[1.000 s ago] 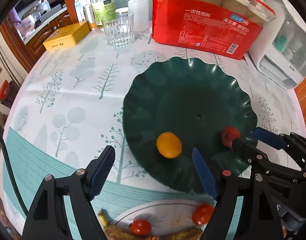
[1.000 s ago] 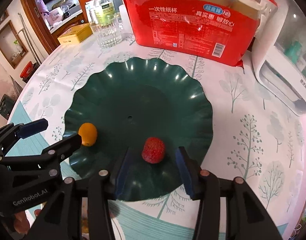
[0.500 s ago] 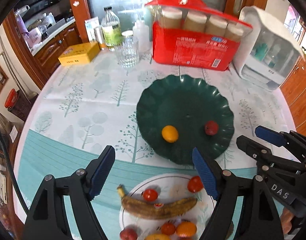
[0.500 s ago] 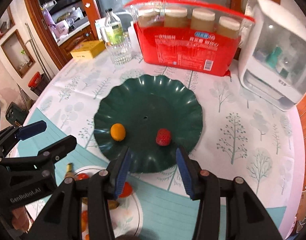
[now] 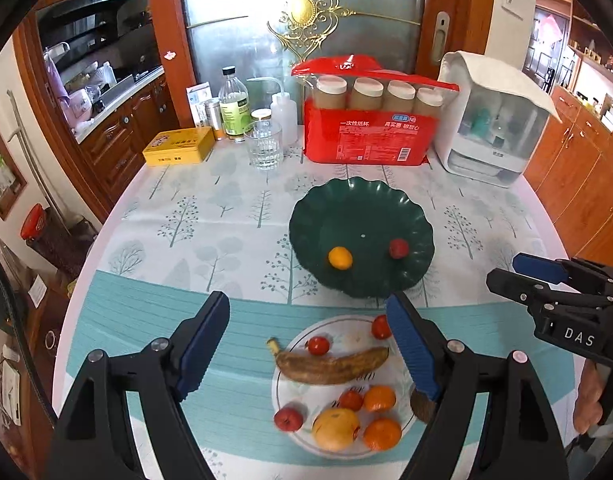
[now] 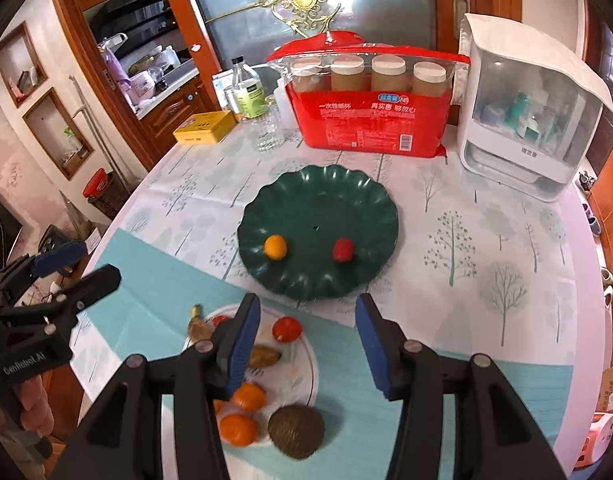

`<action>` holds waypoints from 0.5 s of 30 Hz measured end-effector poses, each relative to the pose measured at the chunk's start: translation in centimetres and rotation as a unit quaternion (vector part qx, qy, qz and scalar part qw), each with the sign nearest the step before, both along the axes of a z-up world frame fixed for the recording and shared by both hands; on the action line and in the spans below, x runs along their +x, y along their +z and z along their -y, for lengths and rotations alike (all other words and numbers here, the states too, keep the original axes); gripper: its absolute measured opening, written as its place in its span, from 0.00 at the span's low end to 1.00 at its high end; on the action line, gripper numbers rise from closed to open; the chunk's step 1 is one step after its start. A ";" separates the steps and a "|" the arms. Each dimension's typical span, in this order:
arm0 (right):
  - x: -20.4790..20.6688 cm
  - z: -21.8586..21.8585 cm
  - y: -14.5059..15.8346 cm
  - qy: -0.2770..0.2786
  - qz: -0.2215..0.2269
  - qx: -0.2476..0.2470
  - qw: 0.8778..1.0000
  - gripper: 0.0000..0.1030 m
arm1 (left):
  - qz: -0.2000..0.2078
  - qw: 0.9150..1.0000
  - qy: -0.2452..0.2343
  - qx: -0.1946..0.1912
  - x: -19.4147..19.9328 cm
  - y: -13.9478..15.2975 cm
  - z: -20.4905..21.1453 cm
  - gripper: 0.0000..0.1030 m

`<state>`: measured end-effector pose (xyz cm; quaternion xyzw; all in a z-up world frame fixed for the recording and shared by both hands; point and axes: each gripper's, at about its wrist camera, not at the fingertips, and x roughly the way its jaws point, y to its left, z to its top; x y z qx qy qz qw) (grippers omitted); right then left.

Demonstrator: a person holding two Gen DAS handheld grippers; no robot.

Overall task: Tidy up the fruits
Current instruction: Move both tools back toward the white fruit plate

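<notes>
Left wrist view has both the left gripper (image 5: 308,344) and right gripper (image 6: 306,344) released and empty, so next drop square over the white plate (image 5: 292,436) fruit at 6 o'clock of the green plate (image 5: 306,208), pinching gently.

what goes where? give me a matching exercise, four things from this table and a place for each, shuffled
Things:
1. strawberry
2. banana
3. drinking glass
4. yellow tin

Places:
A. white plate with the oranges
B. far left of the table, by the cabinets
C. green plate
D. in front of the bottles

Pairs: 1-C, 2-A, 3-D, 4-B
</notes>
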<state>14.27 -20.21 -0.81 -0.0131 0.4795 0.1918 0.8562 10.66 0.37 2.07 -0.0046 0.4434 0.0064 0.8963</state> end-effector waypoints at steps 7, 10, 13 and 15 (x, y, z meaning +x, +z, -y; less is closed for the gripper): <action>-3.6 0.0 -0.9 0.021 0.009 -0.024 0.999 0.57 | -0.004 1.000 0.004 -0.012 -3.3 -0.8 -1.0 0.77; -5.1 -0.1 -2.1 0.034 0.006 -0.035 0.999 0.57 | -0.012 1.000 -0.001 -0.015 -4.7 -2.3 -0.7 0.77; -6.1 -0.3 -3.8 0.038 -0.004 -0.053 0.998 0.57 | -0.027 0.999 -0.002 -0.020 -5.7 -4.6 -0.4 0.77; -6.7 -0.3 -4.9 0.043 -0.012 -0.060 0.997 0.57 | -0.041 0.999 -0.001 -0.028 -6.2 -6.4 -0.3 0.77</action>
